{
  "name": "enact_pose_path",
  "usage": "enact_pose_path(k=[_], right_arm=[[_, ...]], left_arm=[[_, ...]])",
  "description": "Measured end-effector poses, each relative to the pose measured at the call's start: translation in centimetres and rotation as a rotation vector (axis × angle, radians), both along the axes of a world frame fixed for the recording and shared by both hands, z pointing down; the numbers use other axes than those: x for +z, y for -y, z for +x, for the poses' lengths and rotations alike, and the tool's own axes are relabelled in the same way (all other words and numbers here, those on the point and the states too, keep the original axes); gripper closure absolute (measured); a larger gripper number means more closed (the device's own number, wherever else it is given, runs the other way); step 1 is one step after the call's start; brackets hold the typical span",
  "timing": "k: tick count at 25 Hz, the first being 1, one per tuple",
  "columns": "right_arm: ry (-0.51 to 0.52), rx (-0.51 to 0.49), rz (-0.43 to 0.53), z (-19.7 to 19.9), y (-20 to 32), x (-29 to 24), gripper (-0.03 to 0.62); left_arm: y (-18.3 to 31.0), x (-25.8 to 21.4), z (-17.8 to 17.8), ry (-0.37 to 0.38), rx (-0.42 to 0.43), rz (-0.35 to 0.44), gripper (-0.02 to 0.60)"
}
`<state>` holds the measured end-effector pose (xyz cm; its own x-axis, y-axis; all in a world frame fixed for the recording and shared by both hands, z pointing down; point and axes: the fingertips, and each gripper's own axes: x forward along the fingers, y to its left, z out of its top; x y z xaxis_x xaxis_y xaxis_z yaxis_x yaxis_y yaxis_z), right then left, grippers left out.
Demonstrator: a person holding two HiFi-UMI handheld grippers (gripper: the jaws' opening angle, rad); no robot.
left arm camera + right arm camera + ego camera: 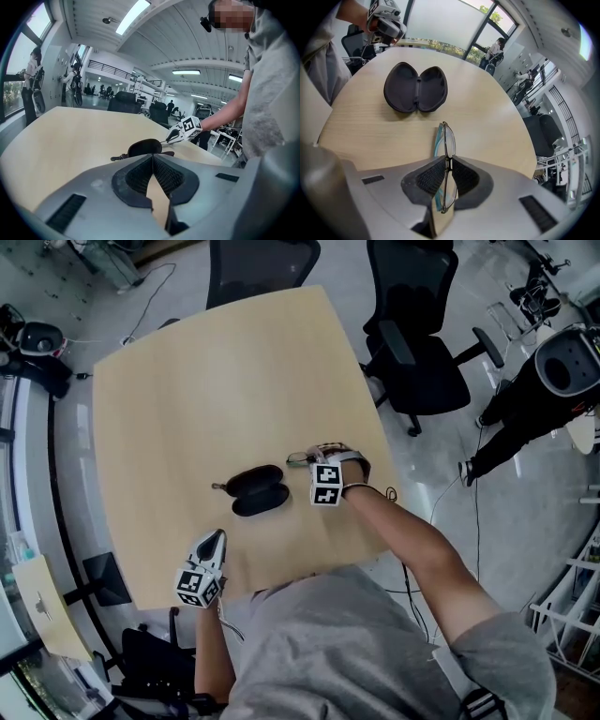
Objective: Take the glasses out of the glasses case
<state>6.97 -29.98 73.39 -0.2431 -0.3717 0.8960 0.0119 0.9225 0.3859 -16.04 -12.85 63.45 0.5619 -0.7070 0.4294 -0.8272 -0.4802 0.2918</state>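
Thin metal-framed glasses with teal arms (pixel 448 140) are out, clamped in the right gripper (pixel 446 161) near the light wooden table's (pixel 234 381) right edge. Black oval clamshell case (pixel 416 88) lies open and empty mid-table. Left gripper (pixel 153 158) has jaws together, empty. Likely only set-down left.

A light wooden table with rounded corners (pixel 234 381) stands on a glossy grey floor (pixel 506 521). A black swivel office chair (pixel 417 352) sits at its far right corner, and a second black chair (pixel 262 268) at the far edge. Farther right stands what is probably a dark-clothed person (pixel 511 423). A long ceiling light (pixel 133 16) glows overhead.
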Motion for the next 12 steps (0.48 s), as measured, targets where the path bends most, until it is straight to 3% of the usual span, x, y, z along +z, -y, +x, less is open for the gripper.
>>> enact_pose_path(k=[12], right_arm=[[-0.037,-0.036,0.001,1.8,-1.1,0.1,0.549]], left_arm=[[-4.1,-2.6,1.4,0.035,-0.055,0.022,0.575]])
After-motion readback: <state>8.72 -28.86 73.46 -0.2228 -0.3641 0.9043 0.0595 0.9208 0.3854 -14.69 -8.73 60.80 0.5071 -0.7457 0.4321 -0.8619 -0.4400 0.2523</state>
